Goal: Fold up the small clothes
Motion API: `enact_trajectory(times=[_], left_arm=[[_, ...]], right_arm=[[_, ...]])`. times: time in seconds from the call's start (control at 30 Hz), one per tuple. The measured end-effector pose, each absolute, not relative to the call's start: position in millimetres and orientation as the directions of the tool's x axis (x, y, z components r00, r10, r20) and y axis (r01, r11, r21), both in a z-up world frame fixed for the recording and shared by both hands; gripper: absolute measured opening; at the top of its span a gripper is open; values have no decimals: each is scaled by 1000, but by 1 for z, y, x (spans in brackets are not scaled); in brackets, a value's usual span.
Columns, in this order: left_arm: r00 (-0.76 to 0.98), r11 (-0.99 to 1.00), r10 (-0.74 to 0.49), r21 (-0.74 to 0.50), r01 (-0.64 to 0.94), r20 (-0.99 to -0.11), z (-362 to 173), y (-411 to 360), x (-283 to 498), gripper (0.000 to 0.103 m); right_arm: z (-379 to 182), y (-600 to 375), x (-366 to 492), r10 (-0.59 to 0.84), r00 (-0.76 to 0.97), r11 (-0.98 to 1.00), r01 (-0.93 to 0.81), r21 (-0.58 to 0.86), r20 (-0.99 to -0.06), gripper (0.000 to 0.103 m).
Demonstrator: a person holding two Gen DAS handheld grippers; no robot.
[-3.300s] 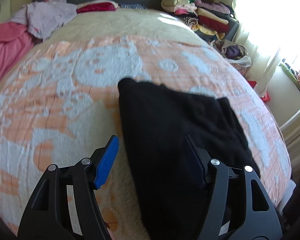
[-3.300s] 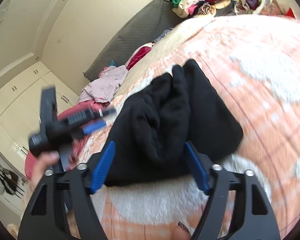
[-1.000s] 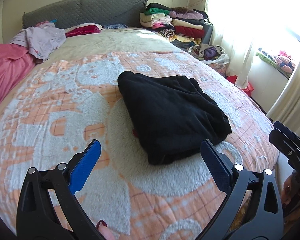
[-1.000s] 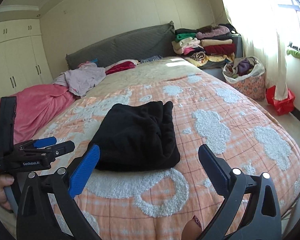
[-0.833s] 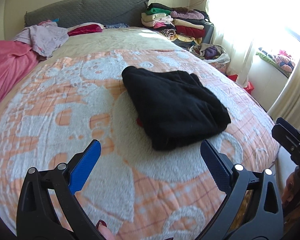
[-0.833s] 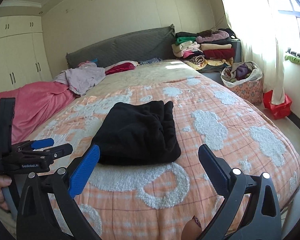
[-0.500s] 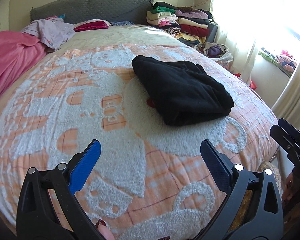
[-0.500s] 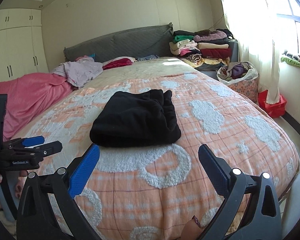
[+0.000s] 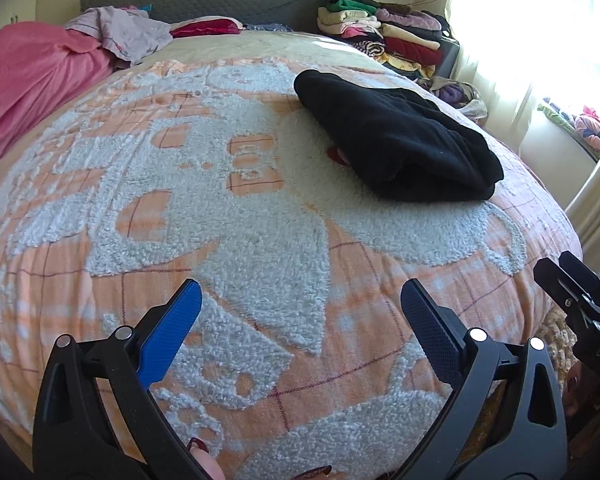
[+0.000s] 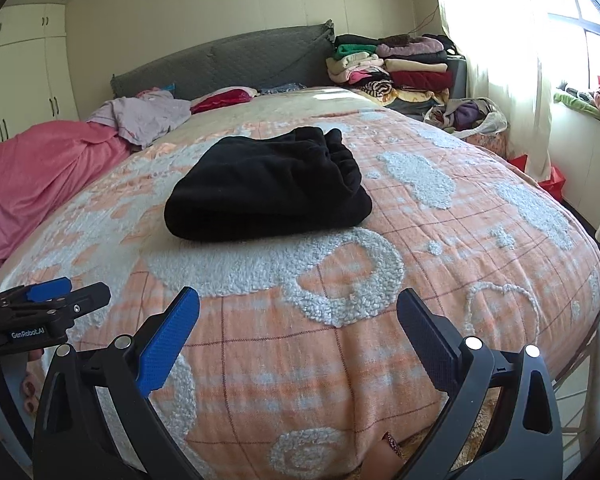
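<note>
Garment (image 10: 266,192), black, is left folded mid-bed on the blanket (image 10: 340,280), both the left gripper (image 9: 300,320) and right gripper (image 10: 298,322) now drawn well back, spread wide, empty; fold probably finished.

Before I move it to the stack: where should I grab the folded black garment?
Grip the black garment at its rounded folded edge nearest the cameras, coming in low from the bed's foot. The layers close there; the far end is bunched and loose, likelier to unfold.
</note>
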State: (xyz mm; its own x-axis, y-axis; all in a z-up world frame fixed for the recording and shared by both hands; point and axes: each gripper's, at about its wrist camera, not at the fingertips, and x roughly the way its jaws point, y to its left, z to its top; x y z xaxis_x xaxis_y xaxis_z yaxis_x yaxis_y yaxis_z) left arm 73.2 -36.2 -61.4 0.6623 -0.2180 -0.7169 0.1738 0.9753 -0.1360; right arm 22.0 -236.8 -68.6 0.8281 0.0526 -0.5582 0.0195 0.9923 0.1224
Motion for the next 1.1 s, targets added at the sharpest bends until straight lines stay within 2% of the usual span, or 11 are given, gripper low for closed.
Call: enact_trajectory(times=[1.1], left_arm=[[674,982,-187,-137,128,-715,-50,-23,71,93]], right_arm=[[-60,-237,16,79,835,989,4,149,-545,98]])
